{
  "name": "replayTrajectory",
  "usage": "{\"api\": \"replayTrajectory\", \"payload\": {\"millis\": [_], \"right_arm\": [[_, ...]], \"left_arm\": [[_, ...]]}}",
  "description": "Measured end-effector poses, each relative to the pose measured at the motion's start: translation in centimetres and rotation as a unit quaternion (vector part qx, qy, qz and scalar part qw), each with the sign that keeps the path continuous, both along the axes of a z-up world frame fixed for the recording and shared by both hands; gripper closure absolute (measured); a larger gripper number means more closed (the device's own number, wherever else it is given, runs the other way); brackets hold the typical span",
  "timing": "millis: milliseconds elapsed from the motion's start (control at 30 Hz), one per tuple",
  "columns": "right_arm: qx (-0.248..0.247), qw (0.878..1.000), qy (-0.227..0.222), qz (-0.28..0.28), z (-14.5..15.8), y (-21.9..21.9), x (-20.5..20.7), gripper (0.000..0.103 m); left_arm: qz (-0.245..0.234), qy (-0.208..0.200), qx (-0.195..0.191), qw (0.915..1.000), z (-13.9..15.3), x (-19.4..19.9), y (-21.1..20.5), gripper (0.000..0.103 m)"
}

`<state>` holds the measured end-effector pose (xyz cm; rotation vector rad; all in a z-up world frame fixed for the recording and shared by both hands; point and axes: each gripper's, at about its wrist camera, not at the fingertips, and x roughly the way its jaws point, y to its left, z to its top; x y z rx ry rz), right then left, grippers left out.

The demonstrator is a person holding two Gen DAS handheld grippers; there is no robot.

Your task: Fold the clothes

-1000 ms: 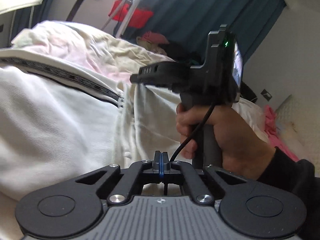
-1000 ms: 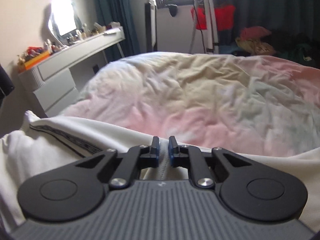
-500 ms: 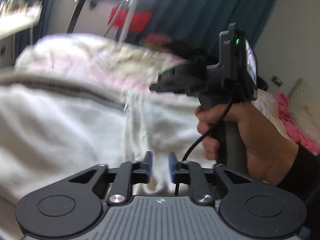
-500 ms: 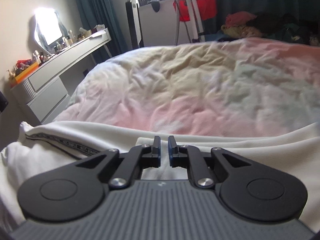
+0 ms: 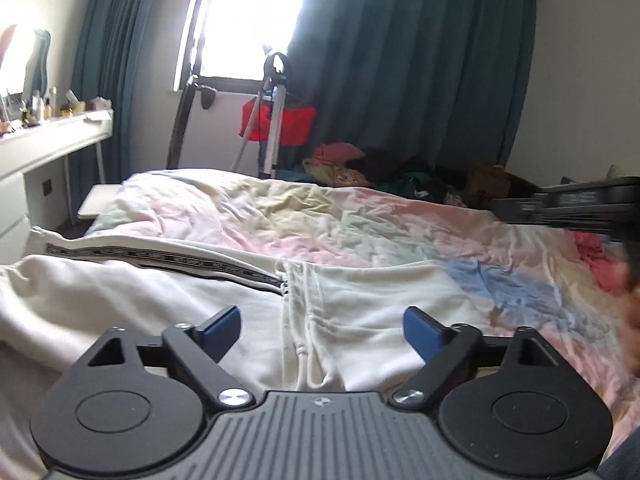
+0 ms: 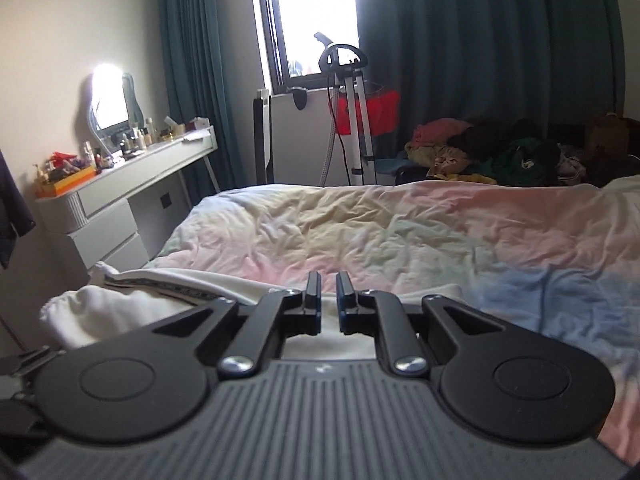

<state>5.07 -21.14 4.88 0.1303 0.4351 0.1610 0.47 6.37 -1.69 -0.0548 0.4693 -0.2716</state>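
the left gripper [image 5: 322, 330] stands wide apart, holding nothing, above the white track pants [image 5: 168, 304] spread on the pastel duvet [image 5: 360, 220]. their drawstring [image 5: 304, 320] hangs between the blue pads [image 5: 420, 326]. the black logo stripe [image 5: 160, 258] runs toward 10 o'clock. the right gripper [image 6: 328, 300] is narrowed to a slim gap with nothing in it, over the pants' far edge. a clothes pile [image 6: 480, 156] sits at 1 o'clock.

A black tape [image 5: 160, 258] with small repeated white lettering runs along the white garment [image 5: 132, 312] on the bed, but the words are too small and blurred for me to read, and nothing else in the room carries legible writing.
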Motion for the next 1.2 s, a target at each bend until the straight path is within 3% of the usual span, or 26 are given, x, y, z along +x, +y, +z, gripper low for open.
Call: {"api": "replayTrajectory", "payload": {"millis": [67, 133, 167, 200, 467, 633, 767, 933, 1100, 1200], "right_arm": [[0.004, 1.000, -0.003, -0.012, 0.0, -0.6, -2.3, 0.091], [0.008, 1.000, -0.010, -0.017, -0.4, -1.2, -4.2, 0.063], [0.011, 1.000, -0.016, -0.016, -0.7, -1.5, -5.0, 0.035], [0.012, 1.000, -0.020, -0.015, -1.0, -1.6, -5.5, 0.016], [0.025, 0.998, -0.045, -0.034, -4.2, -2.9, -6.8, 0.017], [0.023, 0.997, -0.040, -0.068, -7.1, -3.5, -6.9, 0.017], [0.019, 0.996, -0.037, -0.083, -7.3, -3.8, -6.5, 0.017], [0.018, 0.996, -0.026, -0.082, -7.7, -3.6, -6.2, 0.017], [0.022, 0.996, -0.015, -0.081, -8.1, -3.5, -6.1, 0.017], [0.023, 0.996, -0.012, -0.085, -8.1, -3.5, -6.2, 0.017]], "left_arm": [[0.007, -0.010, 0.017, 0.9998, 0.2, -1.4, -0.4, 0.005], [0.010, -0.015, 0.022, 0.9996, 0.4, -2.6, -0.7, 0.004], [0.010, -0.019, 0.022, 0.9995, 0.5, -3.2, -0.8, 0.002], [0.009, -0.023, 0.023, 0.9994, 0.6, -3.8, -0.9, 0.001], [0.015, -0.026, 0.032, 0.9991, -0.2, -4.1, -1.6, 0.000], [0.001, -0.018, 0.005, 0.9998, -0.5, -3.3, -1.5, 0.000], [0.007, -0.016, 0.018, 0.9997, -0.8, -2.8, -1.8, 0.000], [0.026, 0.017, 0.018, 0.9994, -1.7, -1.7, -1.5, 0.000], [0.070, 0.093, -0.051, 0.9919, -2.9, 0.8, 1.7, 0.000], [0.109, 0.137, -0.114, 0.9780, -3.7, 2.1, 4.7, 0.001]]}}
